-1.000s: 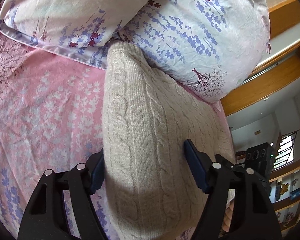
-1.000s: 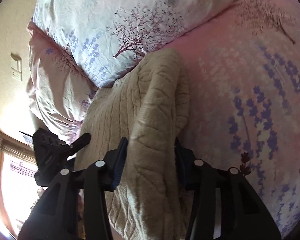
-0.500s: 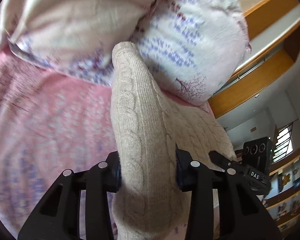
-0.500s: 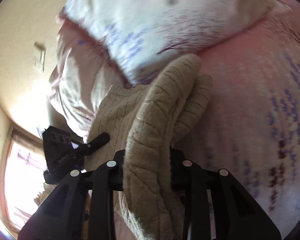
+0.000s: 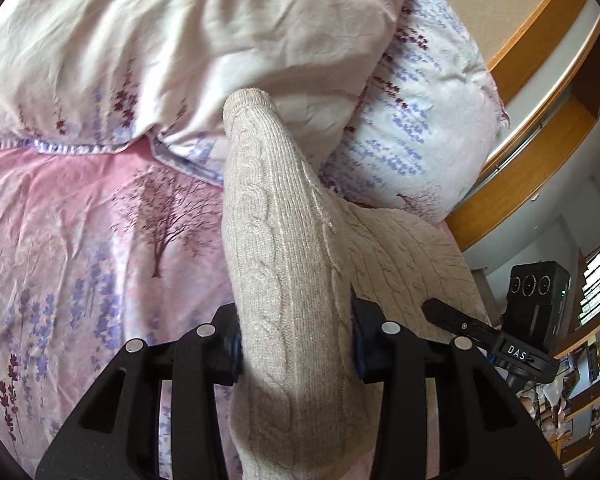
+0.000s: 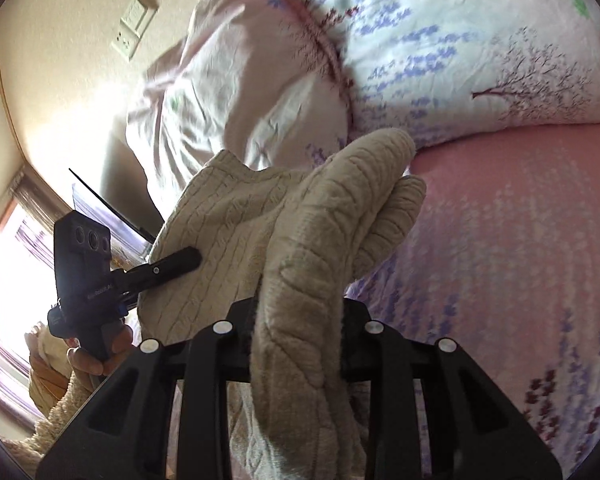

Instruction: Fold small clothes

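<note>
A beige cable-knit sweater (image 5: 276, 264) is stretched between both grippers above the pink floral bed sheet (image 5: 72, 216). My left gripper (image 5: 296, 344) is shut on a bunched fold of the knit, which rises ahead toward the pillows. In the right wrist view the sweater (image 6: 312, 248) bulges up out of my right gripper (image 6: 298, 340), which is shut on its thick rolled edge. The other gripper (image 6: 168, 266) shows at the left of that view, held by a hand (image 6: 96, 356). The right gripper's camera body (image 5: 536, 300) appears at the right edge of the left wrist view.
Two floral pillows (image 5: 172, 40) (image 5: 424, 120) lie at the head of the bed, just beyond the sweater. A wooden headboard frame (image 5: 540, 120) runs behind them. A wall socket (image 6: 134, 28) and a bright window (image 6: 4, 280) are at the left of the right wrist view.
Both grippers closed on the sweater and lifted it off the sheet toward the pillows. The knit is bunched narrower between the jaws, and the views tilted up.
</note>
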The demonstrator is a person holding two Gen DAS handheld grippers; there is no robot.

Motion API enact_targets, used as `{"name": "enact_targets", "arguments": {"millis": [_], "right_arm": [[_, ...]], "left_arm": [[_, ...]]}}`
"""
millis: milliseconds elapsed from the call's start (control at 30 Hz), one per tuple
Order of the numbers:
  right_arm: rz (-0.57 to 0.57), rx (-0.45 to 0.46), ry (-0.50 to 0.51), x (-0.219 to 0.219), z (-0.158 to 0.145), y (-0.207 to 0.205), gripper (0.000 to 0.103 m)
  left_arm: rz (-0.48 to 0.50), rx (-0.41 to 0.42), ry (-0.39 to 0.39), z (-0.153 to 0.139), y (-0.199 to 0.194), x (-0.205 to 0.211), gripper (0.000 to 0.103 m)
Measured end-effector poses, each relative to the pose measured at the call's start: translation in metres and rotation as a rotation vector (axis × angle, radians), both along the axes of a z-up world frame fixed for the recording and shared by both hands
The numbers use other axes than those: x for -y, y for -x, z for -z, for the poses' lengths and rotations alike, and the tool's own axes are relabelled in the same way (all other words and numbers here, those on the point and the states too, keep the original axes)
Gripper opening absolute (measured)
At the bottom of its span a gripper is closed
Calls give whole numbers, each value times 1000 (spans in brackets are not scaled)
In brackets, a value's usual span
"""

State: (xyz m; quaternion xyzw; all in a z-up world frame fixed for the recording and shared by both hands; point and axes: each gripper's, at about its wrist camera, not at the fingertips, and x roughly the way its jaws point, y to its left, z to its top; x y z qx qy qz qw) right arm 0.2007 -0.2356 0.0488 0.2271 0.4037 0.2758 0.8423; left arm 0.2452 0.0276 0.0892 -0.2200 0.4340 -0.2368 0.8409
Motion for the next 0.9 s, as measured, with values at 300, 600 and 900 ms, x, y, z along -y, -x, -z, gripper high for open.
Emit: {"name": "enact_targets", "arguments": {"millis": [300, 600, 900], "right_arm": [[51, -210, -49, 11, 47, -15, 50], [167, -141, -125, 47, 23, -15, 52], [236, -138, -43, 34, 34, -34, 9]], "left_arm": [[-35, -125, 24, 42, -13, -22, 56], [-133, 90, -72, -5, 21, -49, 56], [47, 143, -177, -19, 25, 11, 61]]}}
